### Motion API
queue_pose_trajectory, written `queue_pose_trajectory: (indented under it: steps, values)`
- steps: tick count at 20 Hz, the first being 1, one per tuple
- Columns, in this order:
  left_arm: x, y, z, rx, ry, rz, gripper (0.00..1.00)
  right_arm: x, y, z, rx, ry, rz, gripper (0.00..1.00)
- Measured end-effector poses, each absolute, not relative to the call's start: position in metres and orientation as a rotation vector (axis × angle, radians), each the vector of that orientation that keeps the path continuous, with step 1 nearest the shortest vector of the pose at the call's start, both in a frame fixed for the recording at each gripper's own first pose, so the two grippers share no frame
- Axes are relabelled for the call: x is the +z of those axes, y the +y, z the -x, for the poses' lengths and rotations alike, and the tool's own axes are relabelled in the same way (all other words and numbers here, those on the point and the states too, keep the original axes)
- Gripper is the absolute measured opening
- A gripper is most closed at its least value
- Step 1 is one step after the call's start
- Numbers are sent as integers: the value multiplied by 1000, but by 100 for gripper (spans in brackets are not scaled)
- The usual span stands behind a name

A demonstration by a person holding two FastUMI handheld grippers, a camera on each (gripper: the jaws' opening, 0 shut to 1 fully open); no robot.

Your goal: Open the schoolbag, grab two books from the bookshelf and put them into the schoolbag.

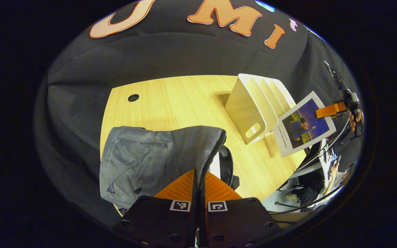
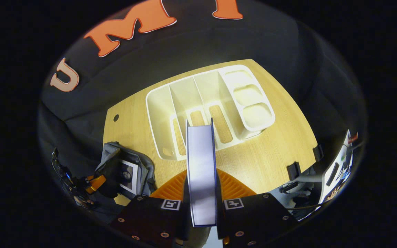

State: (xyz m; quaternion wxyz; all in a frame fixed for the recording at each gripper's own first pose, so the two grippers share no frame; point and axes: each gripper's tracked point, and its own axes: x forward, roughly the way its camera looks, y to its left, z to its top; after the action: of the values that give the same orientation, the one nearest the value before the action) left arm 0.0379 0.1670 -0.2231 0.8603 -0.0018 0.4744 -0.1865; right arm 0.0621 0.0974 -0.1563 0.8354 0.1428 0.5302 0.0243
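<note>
Left claw: my left gripper (image 1: 198,179) had its fingers drawn together on the edge of the grey schoolbag (image 1: 157,156), pinching the fabric by the zipper line; seen from the right gripper view, it sat low at the table's near left corner beside that bag (image 2: 129,165).

Right claw: my right gripper (image 2: 201,182) was clamped on a book (image 2: 201,162), one finger on each cover, the page edge facing the camera and the book standing up between the fingers; from the left gripper view the same gripper (image 1: 329,111) was at the far right, held by a hand (image 1: 357,119), gripping the book (image 1: 303,125) by one edge, its illustrated cover in plain sight.

Schoolbag: it lay on the wooden table (image 1: 184,100) at its near left part, the mouth parted; something white with a dark print showed inside the opening (image 2: 128,174); a dark strap (image 1: 227,165) hung at its right side.

Bookshelf: the white slotted bookshelf (image 2: 212,103) stood on the table beyond the book, well apart from the bag; its compartments were bare in the right gripper view.

Book in relation to shelf: held in the air just beside the rack's open side (image 1: 257,110), clear of the table.
</note>
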Motion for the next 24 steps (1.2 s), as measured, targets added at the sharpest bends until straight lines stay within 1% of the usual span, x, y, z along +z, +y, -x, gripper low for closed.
queue_pose_trajectory:
  steps: [7,13,24]
  values:
    - [-224,168,-41,-450,991,-14,4,-159,121,-27,36,1100,-480,31]
    - [-217,173,-45,-490,973,-55,4,-156,152,-6,57,1065,-574,31]
    - [-190,198,-51,-493,931,-69,4,-146,217,3,215,984,-709,31]
